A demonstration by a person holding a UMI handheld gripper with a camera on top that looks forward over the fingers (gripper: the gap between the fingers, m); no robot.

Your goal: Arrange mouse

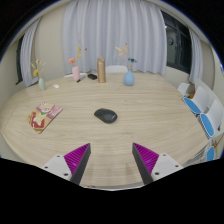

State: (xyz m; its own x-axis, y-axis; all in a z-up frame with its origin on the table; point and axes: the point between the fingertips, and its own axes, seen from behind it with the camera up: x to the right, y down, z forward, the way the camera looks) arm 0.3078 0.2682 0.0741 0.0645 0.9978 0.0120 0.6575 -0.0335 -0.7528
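Observation:
A dark grey mouse [105, 115] lies on the round light-wood table [150, 110], near its middle. My gripper [111, 160] hovers over the near edge of the table, well short of the mouse. Its two fingers, with magenta pads [75, 156], stand wide apart with nothing between them. The mouse sits beyond the fingers, roughly in line with the gap between them.
A pink-and-yellow flat object [42, 117] lies at the table's left. At the far side stand a pink bottle [75, 72], a tan cylinder [101, 69], a blue vase [128, 77] and a small vase [41, 82]. Blue-and-white chairs [207, 110] stand to the right. Curtains hang behind.

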